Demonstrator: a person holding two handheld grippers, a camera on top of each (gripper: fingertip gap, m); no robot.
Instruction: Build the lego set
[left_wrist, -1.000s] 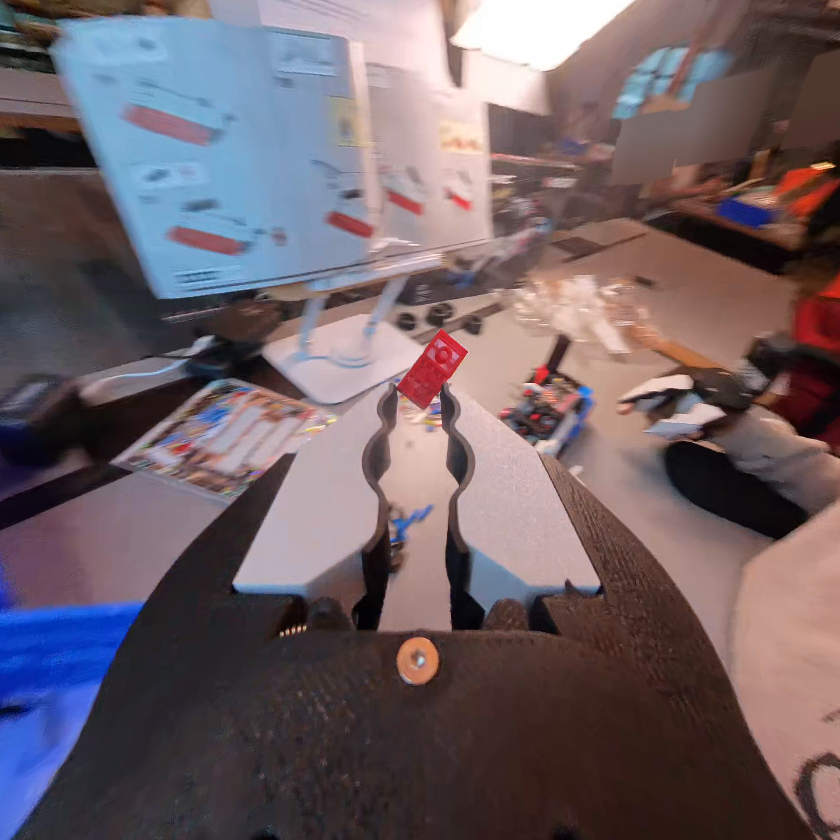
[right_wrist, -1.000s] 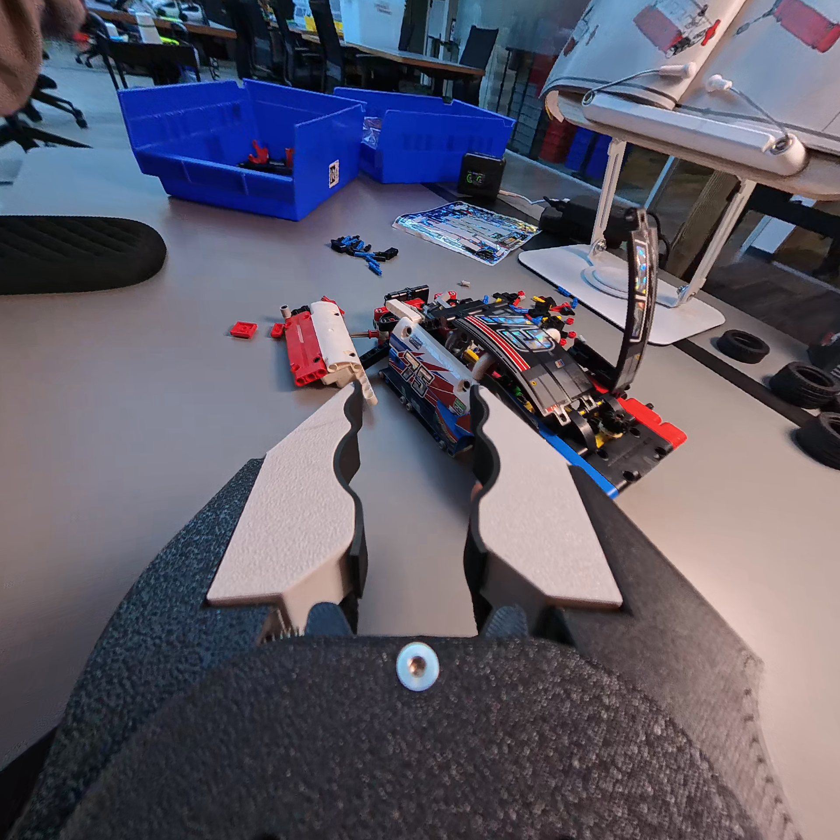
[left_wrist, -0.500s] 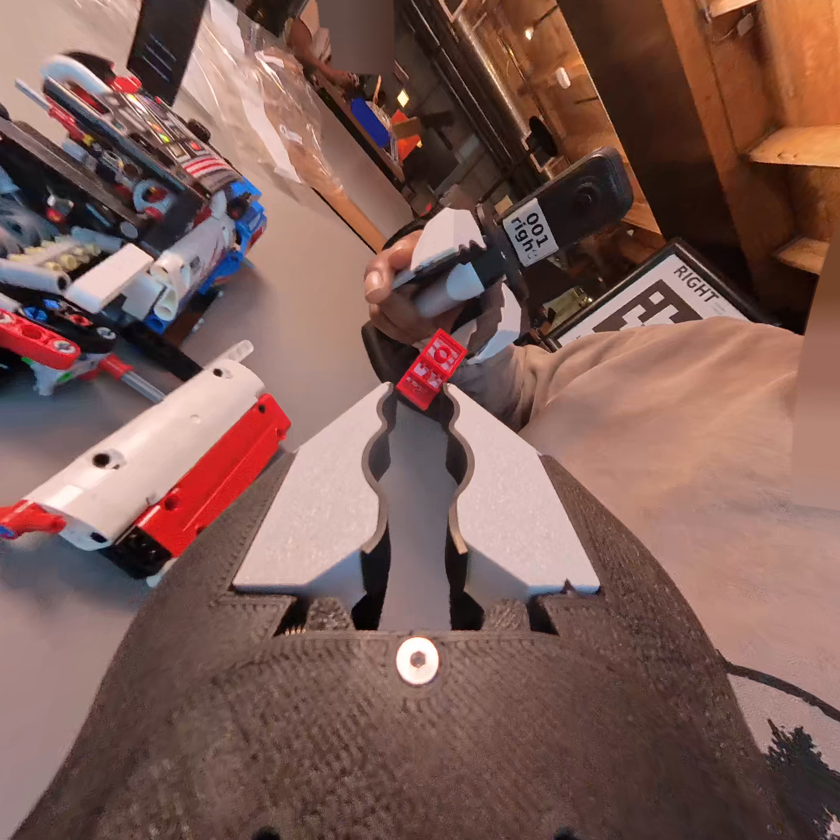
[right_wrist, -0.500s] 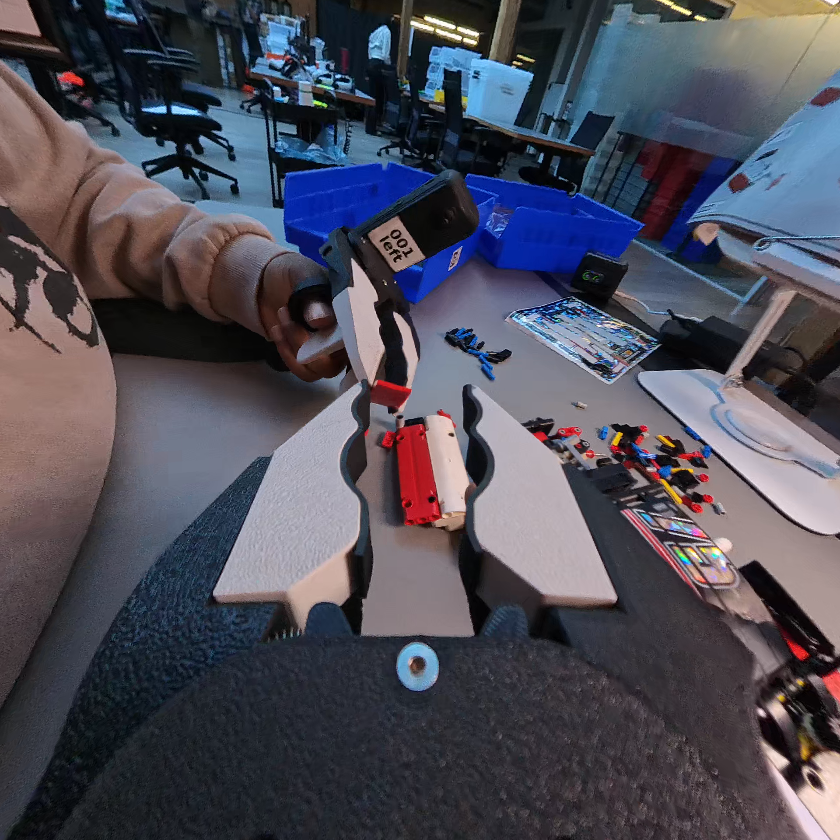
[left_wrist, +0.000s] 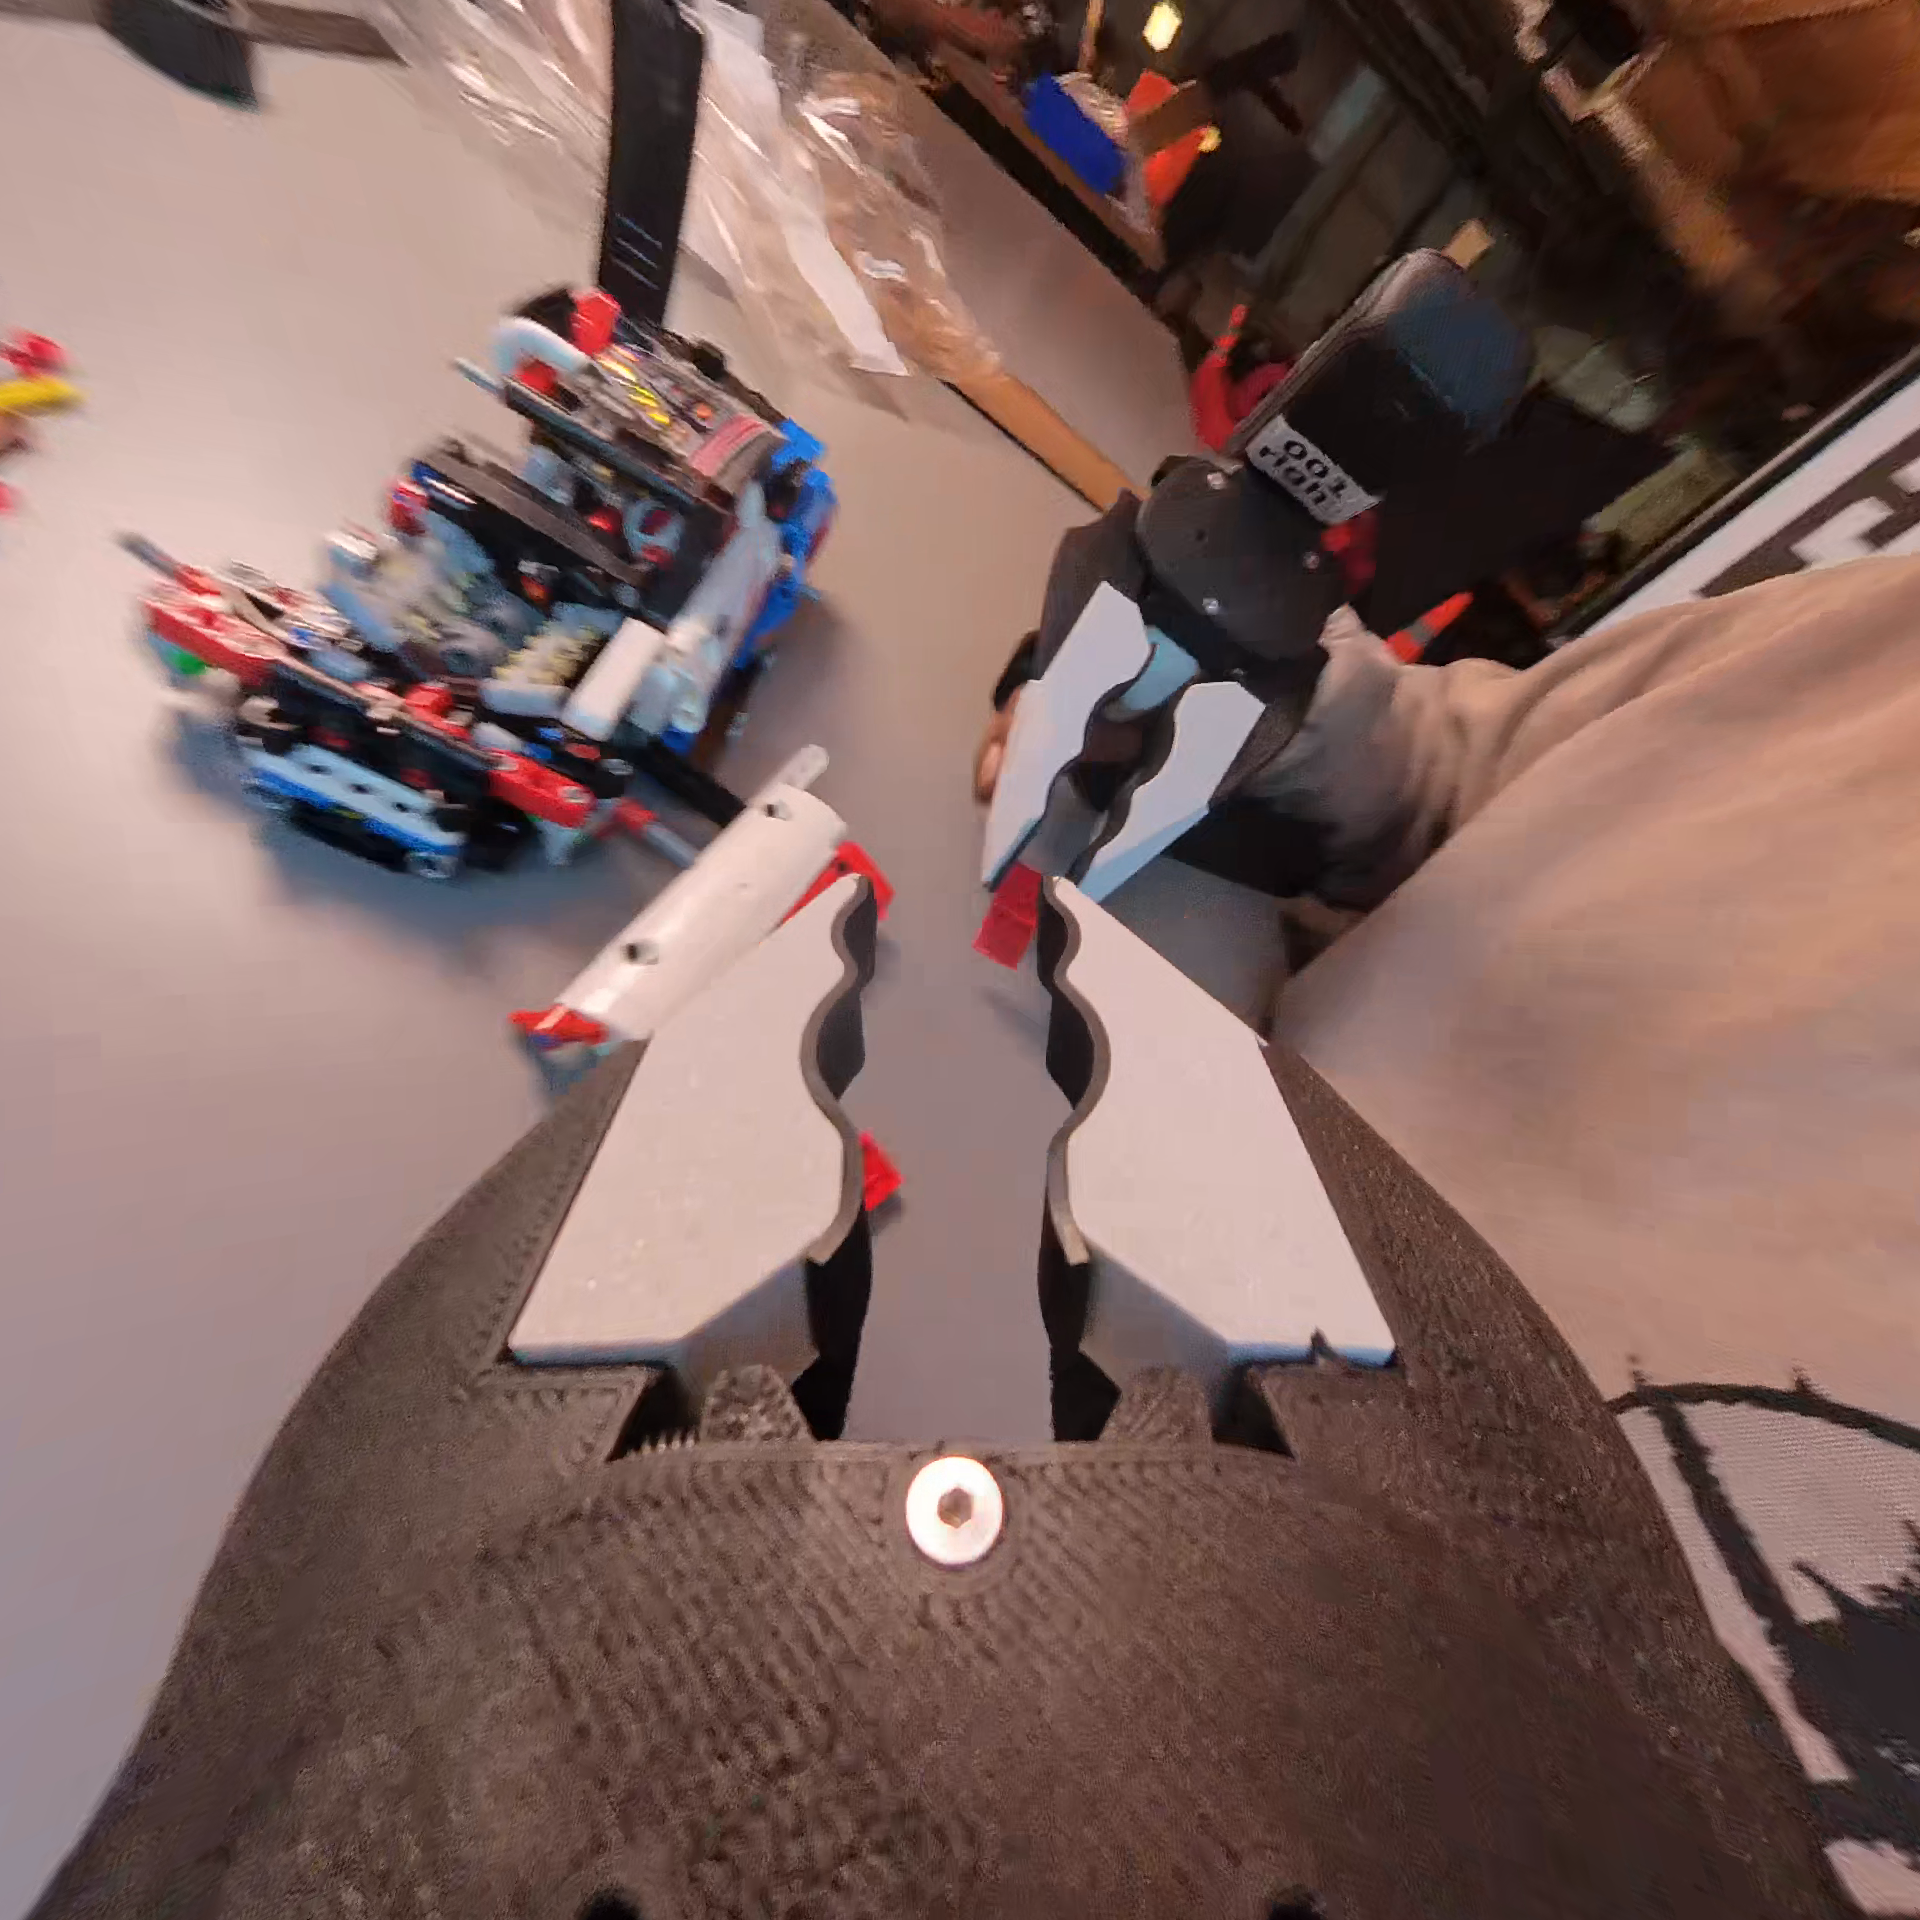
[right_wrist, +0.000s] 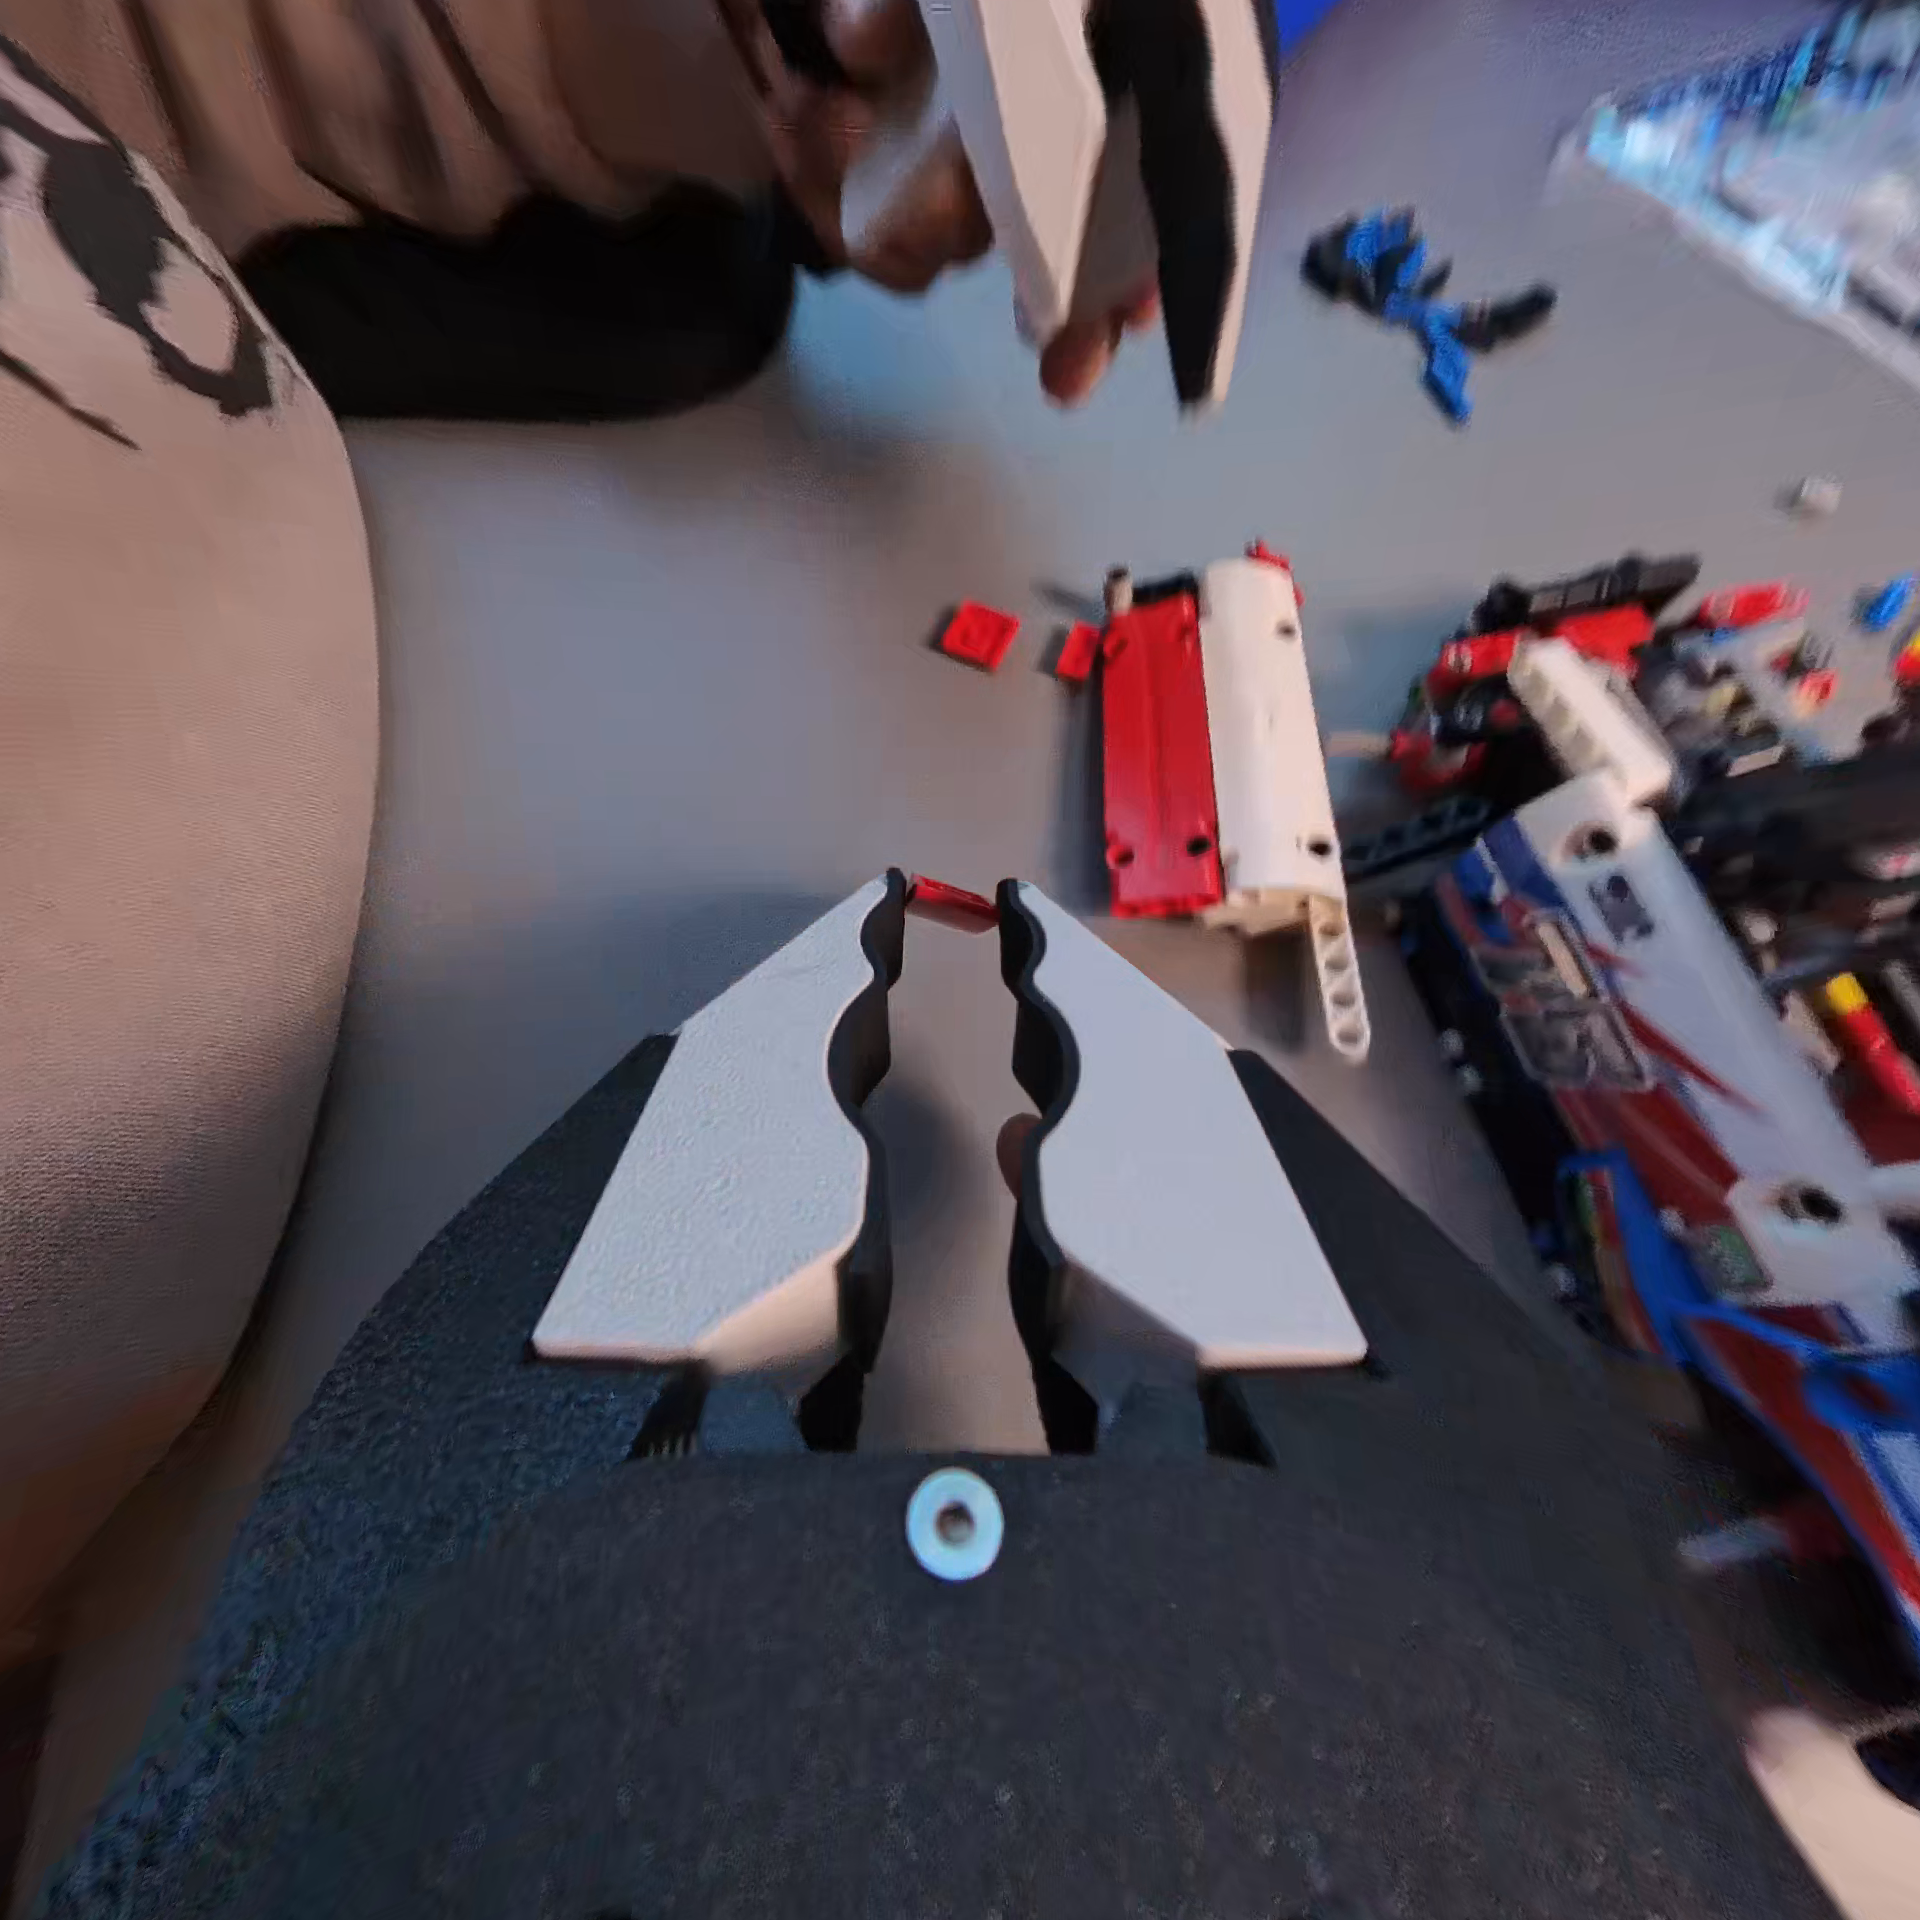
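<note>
My right gripper (right_wrist: 951, 888) is shut on a small flat red plate (right_wrist: 951, 904), held at its tips above the grey table. In the left wrist view the same plate (left_wrist: 1006, 920) hangs from the right gripper (left_wrist: 1044, 883), just in front of my left gripper (left_wrist: 956, 904), which is open and empty. A red-and-white panel assembly (right_wrist: 1205, 748) lies on the table just left of the left fingertips (left_wrist: 717, 914). The partly built Lego car (right_wrist: 1662, 935) stands beyond it (left_wrist: 520, 644). The left gripper (right_wrist: 1127, 343) shows blurred at the top of the right wrist view.
Two loose small red pieces (right_wrist: 979, 632) lie next to the panel's end. Blue and black pins (right_wrist: 1403, 281) and a sticker sheet (right_wrist: 1766, 187) lie farther off. Clear plastic bags (left_wrist: 810, 208) sit behind the car. A person's beige sleeve (left_wrist: 1558, 935) fills the right side. My right fingertips sit around 9 centimeters from my left ones.
The red plate has passed from my left gripper to my right gripper. The left gripper has opened and let it go, and the right has shut on it. Both views have swung down toward the table.
</note>
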